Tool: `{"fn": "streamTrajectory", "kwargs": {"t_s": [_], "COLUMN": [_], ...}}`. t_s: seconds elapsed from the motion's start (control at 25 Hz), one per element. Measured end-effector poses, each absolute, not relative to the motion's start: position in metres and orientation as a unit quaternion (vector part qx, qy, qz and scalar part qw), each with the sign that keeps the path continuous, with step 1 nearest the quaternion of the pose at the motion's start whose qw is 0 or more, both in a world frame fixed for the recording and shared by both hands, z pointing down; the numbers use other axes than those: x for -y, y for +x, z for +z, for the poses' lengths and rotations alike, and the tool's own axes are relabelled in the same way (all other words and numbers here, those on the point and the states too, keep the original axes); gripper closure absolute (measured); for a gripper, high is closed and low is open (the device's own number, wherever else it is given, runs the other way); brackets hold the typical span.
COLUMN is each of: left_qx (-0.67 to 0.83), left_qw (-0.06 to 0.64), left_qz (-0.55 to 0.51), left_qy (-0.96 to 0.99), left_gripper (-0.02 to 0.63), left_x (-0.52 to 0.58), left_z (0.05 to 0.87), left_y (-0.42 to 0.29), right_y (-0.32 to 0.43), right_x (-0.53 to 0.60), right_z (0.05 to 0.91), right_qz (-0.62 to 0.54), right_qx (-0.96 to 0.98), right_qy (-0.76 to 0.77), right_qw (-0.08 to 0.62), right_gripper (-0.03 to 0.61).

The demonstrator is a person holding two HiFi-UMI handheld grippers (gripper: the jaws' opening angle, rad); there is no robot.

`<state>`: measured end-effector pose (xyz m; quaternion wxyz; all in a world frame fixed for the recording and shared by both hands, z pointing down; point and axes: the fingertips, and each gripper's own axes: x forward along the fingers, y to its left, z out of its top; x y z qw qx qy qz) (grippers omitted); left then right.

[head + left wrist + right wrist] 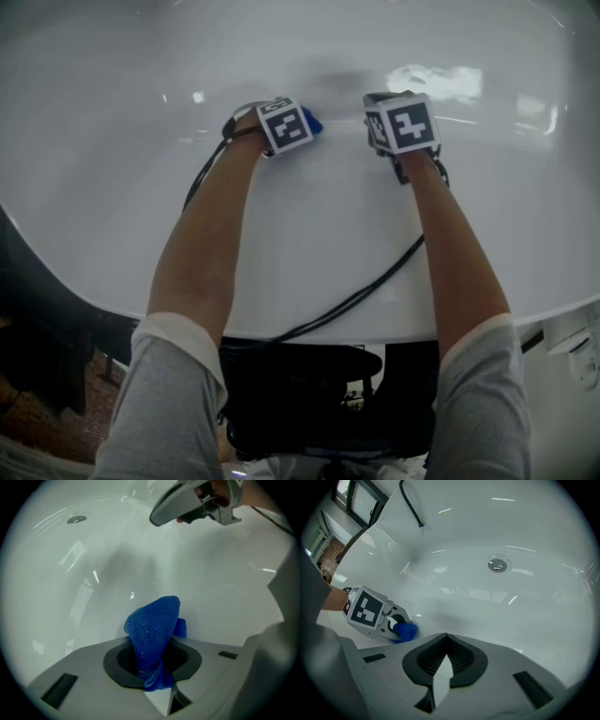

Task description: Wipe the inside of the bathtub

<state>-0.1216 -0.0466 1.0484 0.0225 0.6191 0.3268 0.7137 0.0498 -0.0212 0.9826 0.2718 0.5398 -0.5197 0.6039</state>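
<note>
Below, one bathtub [309, 244], one drain [497, 565]; left tool [152, 656] clamping one blue cloth [152, 620]; right tool [446, 641] closed, empty.

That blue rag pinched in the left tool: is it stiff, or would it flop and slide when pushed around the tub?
Probably floppy: the blue cloth bunches and folds over where the left gripper pinches it. Looking light and fuzzy, it should probably glide over the glossy bathtub wall, not snag.

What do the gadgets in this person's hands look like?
Pale grey plastic left tongs and right tongs, dark-lined inside, each topped by a white cube with black square markers and trailing a black cable. Grey sleeves with white cuffs cover the upper arms.
</note>
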Motion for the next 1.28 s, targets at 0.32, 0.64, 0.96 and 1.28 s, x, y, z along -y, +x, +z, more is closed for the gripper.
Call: {"fn": "streamTrajectory", "kwargs": {"t_s": [0.32, 0.64, 0.96, 1.28], "left_qx": [-0.383, -0.386, -0.340, -0.377], "left_qw": [-0.017, -0.020, 0.023, 0.014], "left_qz": [0.687, 0.721, 0.722, 0.705], "left_qy": [0.618, 0.576, 0.602, 0.601], "left_gripper": [0.531, 0.534, 0.534, 0.535], "left_x": [0.000, 0.035, 0.037, 0.005], "left_z": [1.033, 1.005, 0.994, 0.974], "left_y": [-0.081, -0.135, -0.140, -0.095], "right_y": [0.058, 0.058, 0.048, 0.061], "right_x": [0.013, 0.016, 0.029, 0.021], "right_z": [0.968, 0.939, 0.920, 0.910], "right_qz": [0.605, 0.600, 0.593, 0.597], "right_qx": [0.513, 0.520, 0.533, 0.516], "right_qy": [0.546, 0.547, 0.546, 0.558], "right_qw": [0.270, 0.266, 0.258, 0.257], "right_gripper": [0.569, 0.569, 0.569, 0.569]}}
